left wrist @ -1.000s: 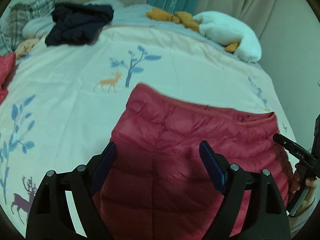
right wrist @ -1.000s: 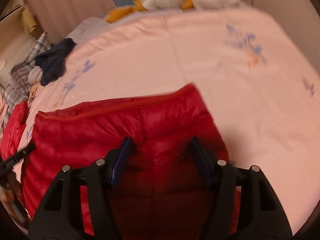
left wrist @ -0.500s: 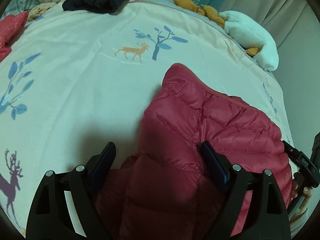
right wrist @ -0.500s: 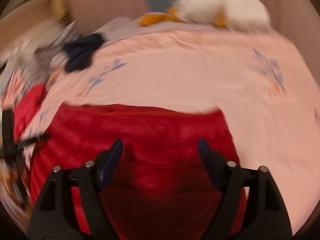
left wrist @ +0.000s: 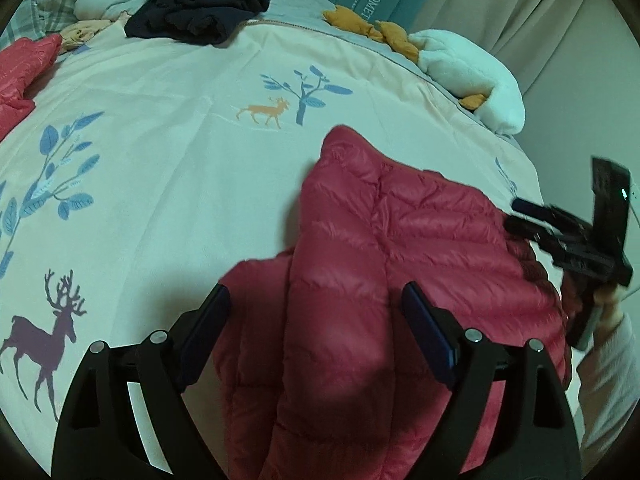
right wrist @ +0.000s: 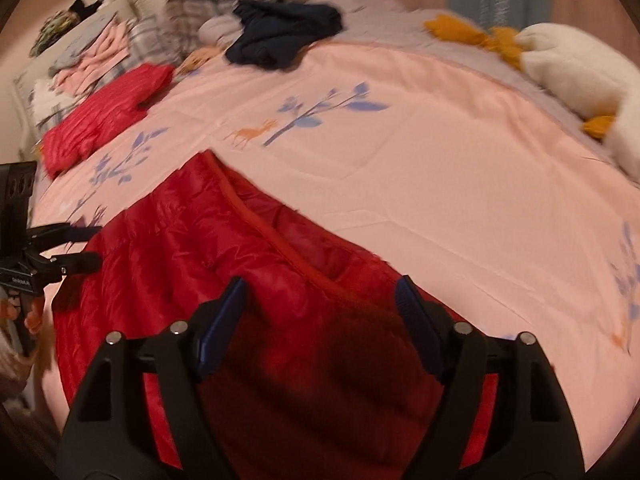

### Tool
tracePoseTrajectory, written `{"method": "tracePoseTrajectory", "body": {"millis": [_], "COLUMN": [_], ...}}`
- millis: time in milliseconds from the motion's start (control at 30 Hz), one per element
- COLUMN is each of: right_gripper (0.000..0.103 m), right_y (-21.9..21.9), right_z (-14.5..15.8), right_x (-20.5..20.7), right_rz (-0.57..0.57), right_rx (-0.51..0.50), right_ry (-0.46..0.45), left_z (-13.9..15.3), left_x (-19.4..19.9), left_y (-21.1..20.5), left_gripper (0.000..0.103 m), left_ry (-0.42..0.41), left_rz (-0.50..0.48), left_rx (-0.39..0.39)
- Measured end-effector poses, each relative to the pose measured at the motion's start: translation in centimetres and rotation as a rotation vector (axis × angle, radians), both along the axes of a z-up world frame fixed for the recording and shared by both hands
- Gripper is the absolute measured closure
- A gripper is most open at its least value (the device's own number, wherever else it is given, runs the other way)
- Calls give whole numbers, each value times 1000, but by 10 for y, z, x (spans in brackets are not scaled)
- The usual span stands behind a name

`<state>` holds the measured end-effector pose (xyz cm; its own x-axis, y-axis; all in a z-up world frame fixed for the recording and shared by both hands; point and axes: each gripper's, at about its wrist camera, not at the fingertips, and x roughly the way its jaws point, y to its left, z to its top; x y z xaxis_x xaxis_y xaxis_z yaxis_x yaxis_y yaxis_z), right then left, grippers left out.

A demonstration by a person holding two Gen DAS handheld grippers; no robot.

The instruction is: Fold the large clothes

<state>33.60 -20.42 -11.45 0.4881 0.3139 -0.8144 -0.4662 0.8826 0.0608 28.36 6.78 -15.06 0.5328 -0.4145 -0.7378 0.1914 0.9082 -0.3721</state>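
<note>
The red down jacket [left wrist: 360, 300] lies partly folded on the bed [left wrist: 180, 152], directly beneath and ahead of both grippers. The left gripper [left wrist: 316, 332] stands wide above it, gripping nothing. The right gripper [right wrist: 320, 316] hovers over the jacket's other side, its jaws closing slightly, pads clear of the fabric.

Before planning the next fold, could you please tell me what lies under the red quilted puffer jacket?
The red quilted puffer jacket lies on the pale pink duvet with deer and tree prints. Whatever the jacket's folded layers cover is hidden.
</note>
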Motion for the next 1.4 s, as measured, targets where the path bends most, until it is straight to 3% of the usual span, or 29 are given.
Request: {"method": "tracePoseTrajectory", "body": {"millis": [67,133,167,267,367,533,633,867,967,1067,1133,1200,1300,1400], "right_gripper": [37,54,70,90,97,99,99,99,93,72,71,60,59,59], "right_y": [6,9,13,27,43,58,62,68,64,49,34,12,-17,-39], "right_z": [-7,-13,-14,-15,-16,13,20,-27,-34,-20,0,27,50,56], "right_x": [8,14,14,4,-12,-28,-21,13,20,19,10,-7,-35,-65], "right_rz": [55,103,116,181,197,94,45,-10,-33,-116,-168,-229,-300,-347], "right_rx": [-8,1,-6,-75,-193,-327,-337,-355,-325,-245,-136,-9,35,0], "right_ry": [52,114,120,120,56,-204,-269,-183,-147,-152,-173,-220,-256,-254], "left_z": [-2,-3,-4,-7,-9,-8,-2,-5,-9,-11,-7,1,16,25], "left_x": [-1,-2,-1,1,2,1,0,12,14,16,17,16,11,9], "left_y": [0,2,3,6,7,9,6,-3,-2,1,3,3,-5,-19], "left_gripper": [15,15,15,15,15,15,15,15,15,14,14,14,14,14], "left_ry": [2,6,11,26,31,41,29,31,43,62,69,53,15,-9], "left_rz": [-10,-13,-12,-5,2,20,14,33,32,35,41,38,10,-24], "left_rx": [-5,-22,-29,-52,-52,-62,-78,-72,-54,-51,-54,-66,-68,-51]}}
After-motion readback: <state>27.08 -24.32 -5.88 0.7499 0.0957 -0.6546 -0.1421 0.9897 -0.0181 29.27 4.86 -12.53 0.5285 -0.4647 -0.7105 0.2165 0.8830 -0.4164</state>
